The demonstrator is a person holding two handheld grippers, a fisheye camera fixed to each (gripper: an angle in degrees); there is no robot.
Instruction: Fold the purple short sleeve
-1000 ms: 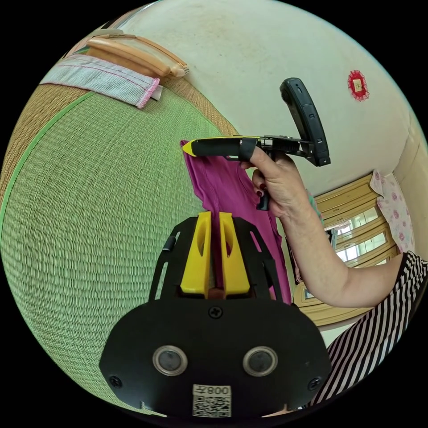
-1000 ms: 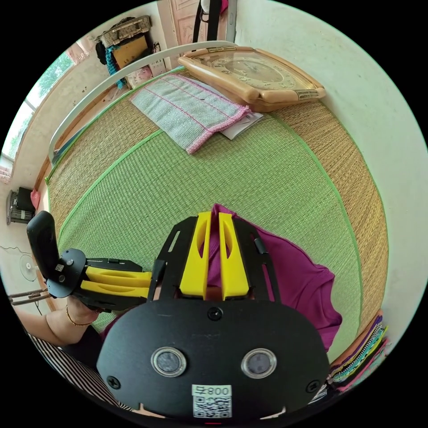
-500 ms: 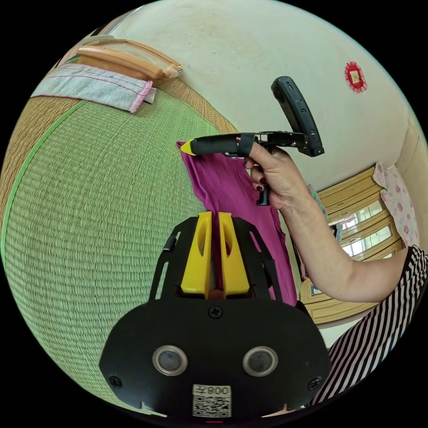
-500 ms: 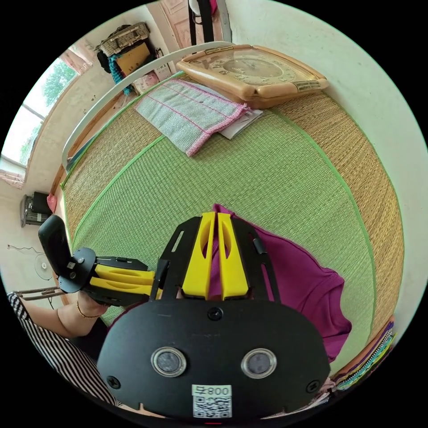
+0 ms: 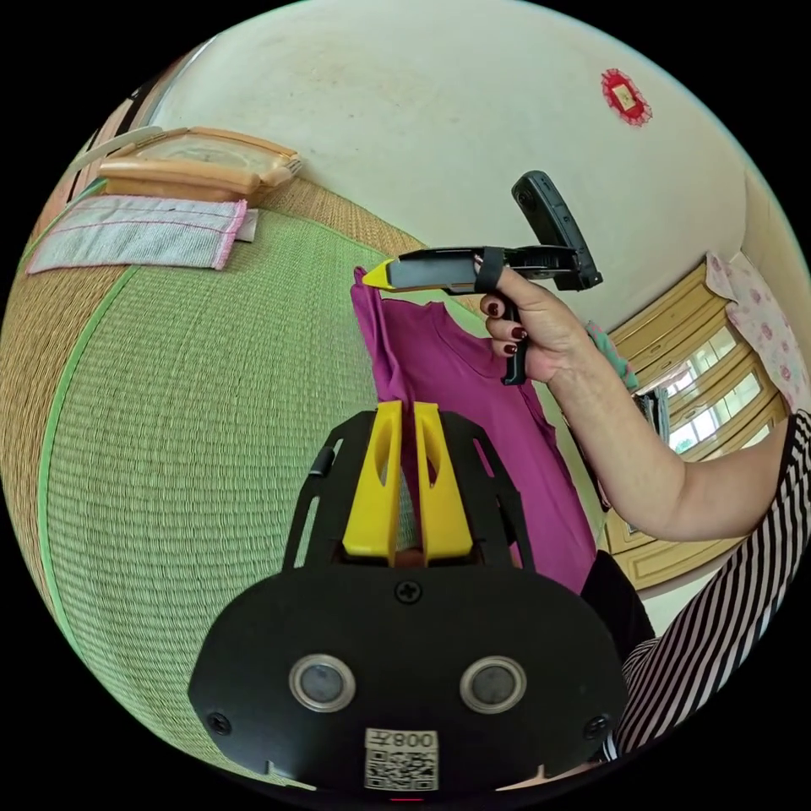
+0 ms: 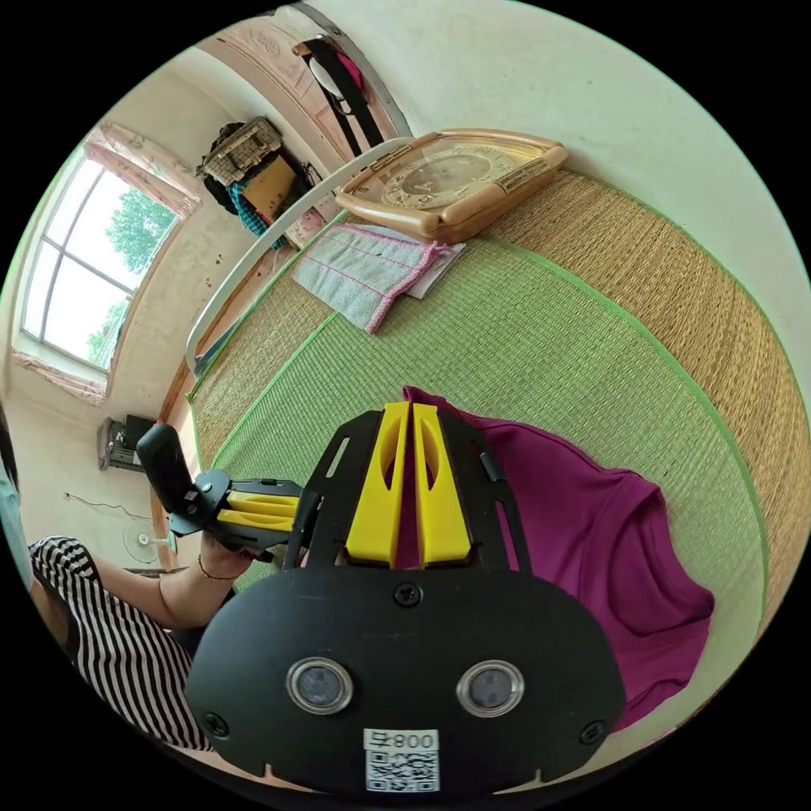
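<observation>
Left tongs (image 5: 404, 422) clamped tight, yellow jaws pressed together on a pinch of the purple short sleeve (image 5: 473, 397), fabric running up out of the gap. Right tongs (image 6: 404, 422) likewise clamped on a purple edge, cloth poking out just past the tips. In the left gripper view, right tongs (image 5: 380, 277) up ahead, pinching the topmost corner of the shirt, gripped by a hand (image 5: 536, 325) with dark-painted nails. In the right gripper view, left tongs (image 6: 253, 509) off to the side, level with the jaws, only their yellow base visible there.

Shirt lifted, hanging between the two pairs of tongs above the woven green mat (image 5: 194, 397). Plain magenta-purple knit, no print, stitched hem along the edge, neckline curve visible near the hand. In the right gripper view, rest of the shirt (image 6: 608, 557) draped beside the jaws, soft folds, ribbed seam across it, lower part sagging toward the mat (image 6: 524, 329).

Farther out beyond the tongs, a grey cloth with pink trim (image 6: 363, 269) flat on the mat, and past it a tan framed clock (image 6: 448, 179) lying by the wall. Striped sleeve (image 5: 726, 608) at the edge.
</observation>
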